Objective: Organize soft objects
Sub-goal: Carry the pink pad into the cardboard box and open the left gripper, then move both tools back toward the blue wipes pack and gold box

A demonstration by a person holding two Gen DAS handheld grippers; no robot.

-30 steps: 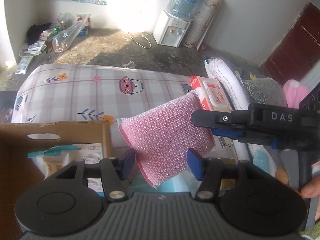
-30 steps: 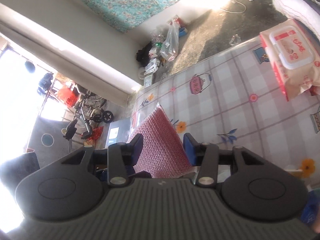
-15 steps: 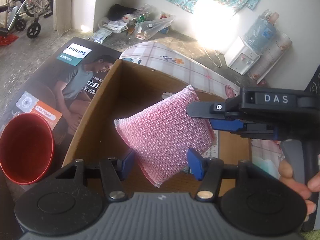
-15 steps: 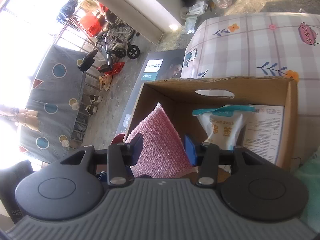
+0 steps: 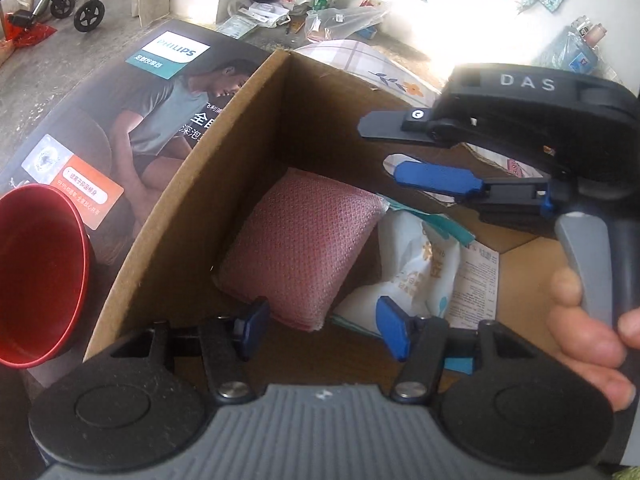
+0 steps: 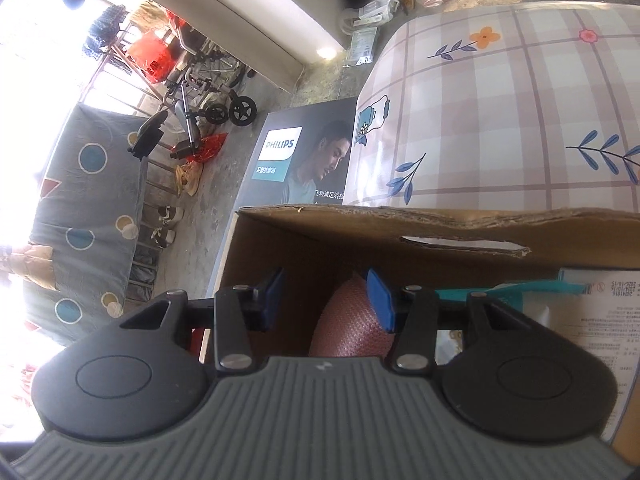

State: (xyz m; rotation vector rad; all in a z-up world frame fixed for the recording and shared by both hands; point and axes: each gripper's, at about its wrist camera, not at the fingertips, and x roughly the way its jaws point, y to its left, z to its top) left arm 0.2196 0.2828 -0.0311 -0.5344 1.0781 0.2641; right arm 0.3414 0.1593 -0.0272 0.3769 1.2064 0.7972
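We held both grippers over the open cardboard box (image 5: 168,216), pointing down into it. The pink sponge (image 5: 300,248) lay on the box floor in the corner by the left wall, loose, with nothing gripping it. Its right edge touched a white pouch with teal trim (image 5: 416,264), which lay beside it toward the middle of the box; a printed paper sheet (image 5: 476,280) lay under or against that pouch on its far side.

Our left gripper (image 5: 324,328) stood above the near edge of the sponge, its jaws having just been opening, and now parted with the blue pads clear of the sponge on either side. Our right gripper (image 5: 394,150) reached in from the right, higher up over the box, its two fingers apart and holding nothing; in its own view (image 6: 328,300) the sponge (image 6: 352,328) showed below and between the pads, untouched. Fingers of our right hand (image 5: 588,336) wrapped its grey handle.

Outside the box's left wall stood a red cup (image 5: 40,272), resting on a dark Philips carton (image 5: 120,120) that lay flat on the floor. Beyond the far wall of the box, with its cut handle slot (image 6: 464,246), rose the mattress in its plaid flowered cover (image 6: 520,120).
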